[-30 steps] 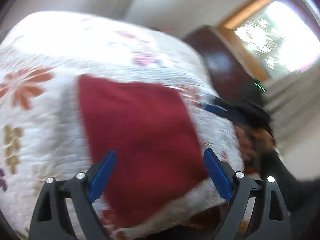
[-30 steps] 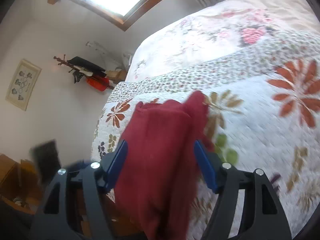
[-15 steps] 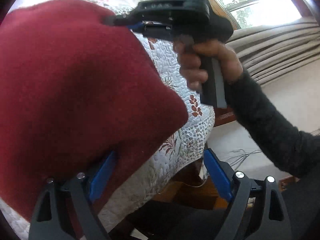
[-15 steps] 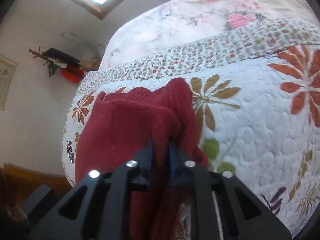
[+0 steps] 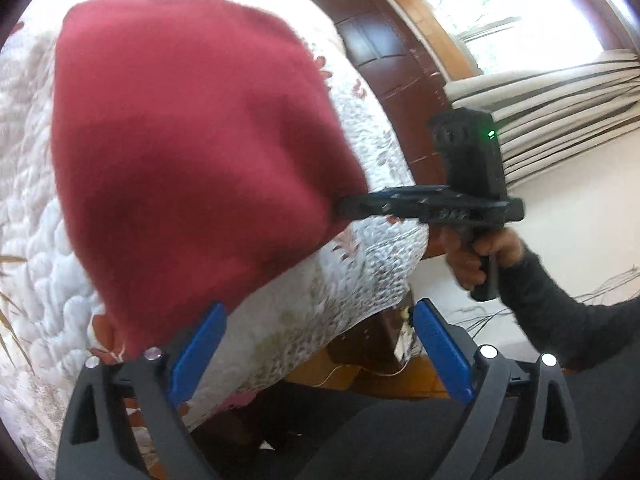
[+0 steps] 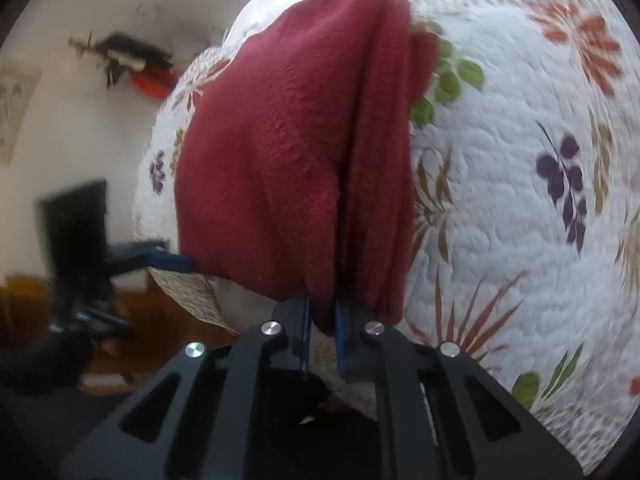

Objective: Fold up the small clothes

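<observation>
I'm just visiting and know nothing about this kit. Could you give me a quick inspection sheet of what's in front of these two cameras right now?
Surface: a bed under a white floral quilt, hanging over the bed's edge.
Job's things: one red garment lying on the quilt, bunched into folds at its near edge.
Clutter: nothing seen on the quilt.
Grippers: right gripper shut on the garment's edge; left gripper open, its blue pads apart, the left pad at the garment's corner. A hand in a dark sleeve holds the right one.
Cables: thin wires on the floor by the bed.
Surroundings: window, striped curtain, dark wooden door, a rack on the wall.
</observation>
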### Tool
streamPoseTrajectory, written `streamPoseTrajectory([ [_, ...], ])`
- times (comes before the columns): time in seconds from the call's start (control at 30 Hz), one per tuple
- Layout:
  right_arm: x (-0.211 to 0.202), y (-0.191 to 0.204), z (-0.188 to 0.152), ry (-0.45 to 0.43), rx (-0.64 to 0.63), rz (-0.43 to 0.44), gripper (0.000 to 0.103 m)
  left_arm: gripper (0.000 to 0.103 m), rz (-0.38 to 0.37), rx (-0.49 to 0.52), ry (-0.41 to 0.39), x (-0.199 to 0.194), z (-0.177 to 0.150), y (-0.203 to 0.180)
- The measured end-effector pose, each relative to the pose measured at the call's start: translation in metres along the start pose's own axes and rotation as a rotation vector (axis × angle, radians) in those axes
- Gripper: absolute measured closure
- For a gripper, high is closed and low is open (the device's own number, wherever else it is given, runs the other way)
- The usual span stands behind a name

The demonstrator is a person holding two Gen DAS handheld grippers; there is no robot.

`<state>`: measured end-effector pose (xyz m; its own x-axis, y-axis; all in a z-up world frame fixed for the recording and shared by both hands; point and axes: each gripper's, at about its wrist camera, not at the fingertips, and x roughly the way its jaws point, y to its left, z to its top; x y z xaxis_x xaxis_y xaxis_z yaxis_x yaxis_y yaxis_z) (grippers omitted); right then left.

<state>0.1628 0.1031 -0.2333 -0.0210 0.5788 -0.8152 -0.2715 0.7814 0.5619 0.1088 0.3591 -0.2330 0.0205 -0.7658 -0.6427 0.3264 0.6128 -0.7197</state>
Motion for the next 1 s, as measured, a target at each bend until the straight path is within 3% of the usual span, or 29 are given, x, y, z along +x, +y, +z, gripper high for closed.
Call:
streamPoseTrajectory([
  [0.17,0.02,-0.024,-0.01,0.088,0.081,-0.036,0.095,0.008,-0.017,0.007,0.055,0.01,-0.007,0.012],
  [0.23,0.021,-0.022,-0.009,0.079,0.073,-0.065,0.092,0.008,-0.011,0.021,0.061,0.004,-0.01,0.008],
  [0.3,0.0,-0.007,-0.01,0.02,0.047,-0.052,0.08,0.008,0.006,0.04,0.051,-0.003,-0.014,-0.001],
  [0.33,-0.012,0.001,-0.012,-0.018,0.036,-0.048,0.064,0.006,0.015,0.05,0.038,-0.01,-0.018,-0.006],
  [0.4,-0.046,0.025,-0.021,-0.139,0.006,-0.104,0.05,0.004,0.079,0.058,-0.017,-0.028,-0.022,-0.014],
  [0.5,-0.065,0.06,-0.028,-0.291,-0.083,-0.155,0.05,0.004,0.174,0.042,-0.095,-0.047,-0.029,-0.022],
  [0.57,-0.058,0.075,-0.025,-0.341,-0.146,-0.203,0.05,0.004,0.21,0.02,-0.143,-0.056,-0.033,-0.024],
  [0.63,-0.034,0.078,-0.02,-0.34,-0.177,-0.2,0.051,0.004,0.274,0.0,-0.217,-0.063,-0.039,-0.028],
  [0.7,-0.001,0.065,-0.007,-0.284,-0.174,-0.209,0.054,0.004,0.32,-0.012,-0.327,-0.07,-0.045,-0.034],
  [0.73,0.011,0.055,-0.006,-0.261,-0.166,-0.235,0.065,0.004,0.335,-0.033,-0.363,-0.075,-0.045,-0.031],
  [0.8,0.013,0.038,-0.002,-0.262,-0.122,-0.226,0.077,0.004,0.376,-0.075,-0.425,-0.084,-0.048,-0.031],
  [0.87,-0.007,0.033,-0.013,-0.276,-0.092,-0.177,0.077,0.004,0.445,-0.114,-0.477,-0.091,-0.051,-0.04],
  [0.9,-0.016,0.037,-0.016,-0.289,-0.097,-0.18,0.068,0.004,0.479,-0.142,-0.49,-0.094,-0.053,-0.049],
  [0.93,-0.028,0.048,-0.024,-0.316,-0.115,-0.196,0.049,0.004,0.508,-0.162,-0.491,-0.098,-0.054,-0.055],
  [0.97,-0.045,0.06,-0.034,-0.349,-0.138,-0.218,0.041,0.004,0.547,-0.186,-0.491,-0.101,-0.055,-0.066],
  [1.0,-0.073,0.081,-0.052,-0.417,-0.169,-0.291,0.024,0.004,0.583,-0.192,-0.496,-0.104,-0.057,-0.08],
])
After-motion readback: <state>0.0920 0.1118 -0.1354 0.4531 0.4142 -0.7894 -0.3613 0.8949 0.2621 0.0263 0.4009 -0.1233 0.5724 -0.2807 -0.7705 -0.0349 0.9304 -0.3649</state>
